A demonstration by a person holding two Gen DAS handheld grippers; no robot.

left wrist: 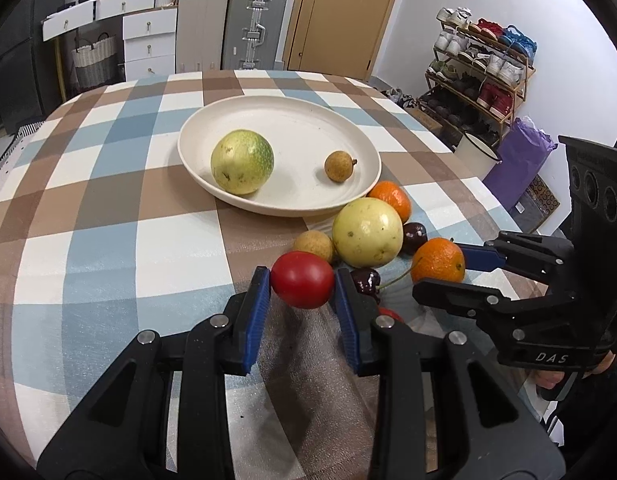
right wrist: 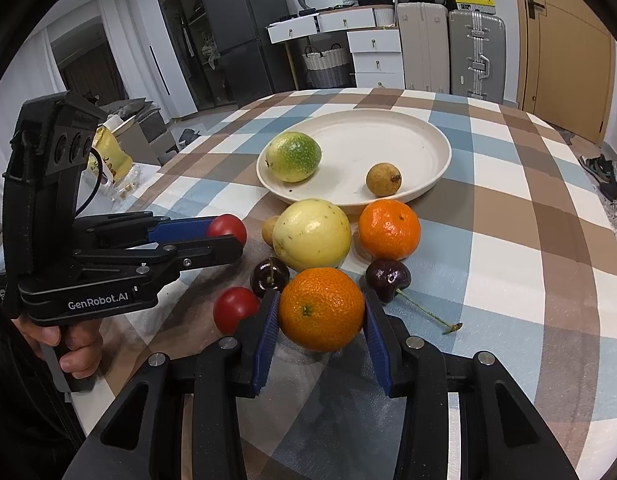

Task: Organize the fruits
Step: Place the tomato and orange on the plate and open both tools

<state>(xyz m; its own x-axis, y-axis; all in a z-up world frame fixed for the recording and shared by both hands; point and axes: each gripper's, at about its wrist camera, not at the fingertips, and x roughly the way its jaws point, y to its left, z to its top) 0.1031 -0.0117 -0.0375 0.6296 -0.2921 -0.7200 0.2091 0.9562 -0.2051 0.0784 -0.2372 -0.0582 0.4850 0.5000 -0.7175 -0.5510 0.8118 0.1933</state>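
A cream plate (left wrist: 292, 120) (right wrist: 408, 128) holds a green-yellow round fruit (left wrist: 241, 167) (right wrist: 293, 156) and a small brown longan (left wrist: 339, 165) (right wrist: 383, 179). My left gripper (left wrist: 302, 282) (right wrist: 228, 236) is shut on a red tomato (left wrist: 302, 279) (right wrist: 227, 227), just above the cloth. My right gripper (right wrist: 321, 312) (left wrist: 448, 272) is shut on an orange mandarin (right wrist: 321, 308) (left wrist: 438, 261). In front of the plate lie a pale yellow fruit (left wrist: 367, 231) (right wrist: 312, 234), a second mandarin (right wrist: 389, 229) (left wrist: 392, 198), two dark cherries (right wrist: 269, 276) (right wrist: 386, 274), a second longan (left wrist: 313, 245) and a second tomato (right wrist: 235, 307).
The round table has a checked cloth (left wrist: 108, 208) (right wrist: 508, 200). Beyond it stand suitcases (left wrist: 254, 24), white drawers (left wrist: 148, 40), a door (left wrist: 340, 12) and a shoe rack (left wrist: 480, 68). A cherry stem (right wrist: 428, 314) lies on the cloth at the right.
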